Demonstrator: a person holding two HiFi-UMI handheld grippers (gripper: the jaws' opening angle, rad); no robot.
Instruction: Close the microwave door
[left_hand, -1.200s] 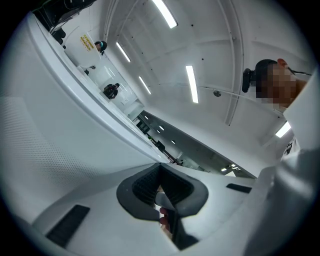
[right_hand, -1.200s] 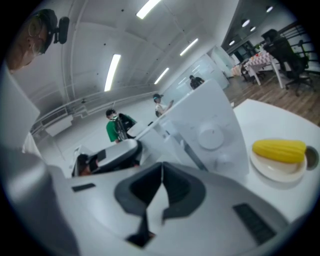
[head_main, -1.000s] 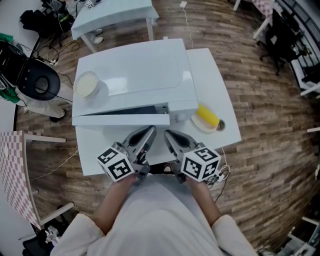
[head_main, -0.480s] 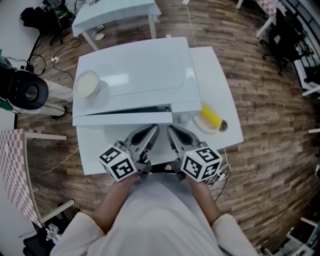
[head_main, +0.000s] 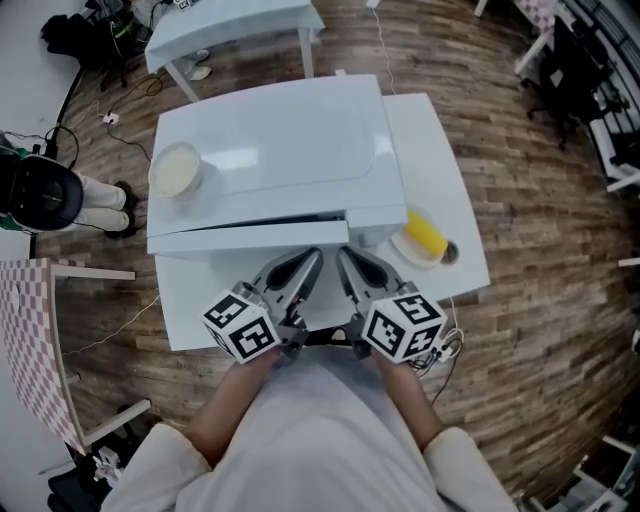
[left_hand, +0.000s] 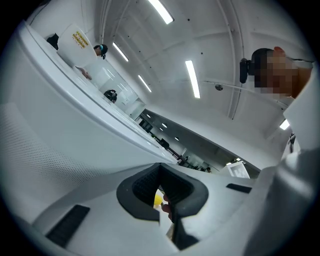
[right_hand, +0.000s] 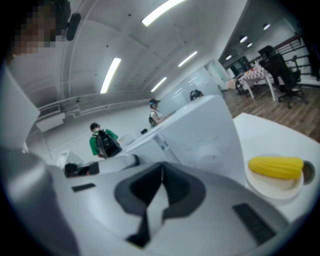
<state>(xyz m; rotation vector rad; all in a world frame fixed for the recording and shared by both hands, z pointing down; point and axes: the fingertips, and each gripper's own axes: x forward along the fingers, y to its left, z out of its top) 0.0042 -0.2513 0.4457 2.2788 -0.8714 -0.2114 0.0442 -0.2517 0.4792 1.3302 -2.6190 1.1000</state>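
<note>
The white microwave (head_main: 265, 150) stands on a white table (head_main: 440, 190). Its door (head_main: 245, 237) is a narrow strip along the front, with only a thin dark slit between it and the body. Both grippers hover side by side just in front of the door. My left gripper (head_main: 310, 260) is shut with nothing in it, and in the left gripper view (left_hand: 161, 170) the door's white face (left_hand: 55, 140) fills the left side. The right gripper (head_main: 345, 257) is shut and empty too, and in the right gripper view (right_hand: 161, 169) it points at the microwave's right front corner (right_hand: 200, 132).
A cream bowl (head_main: 173, 168) sits on top of the microwave at the left. A corn cob (head_main: 426, 235) (right_hand: 276, 166) lies on a small plate right of the microwave. A second table (head_main: 230, 25) stands behind; a person's legs (head_main: 100, 205) are at the left.
The dark gap between the door and the microwave body has narrowed: the door has swung towards the body. Both grippers have edged slightly forward, still shut.
</note>
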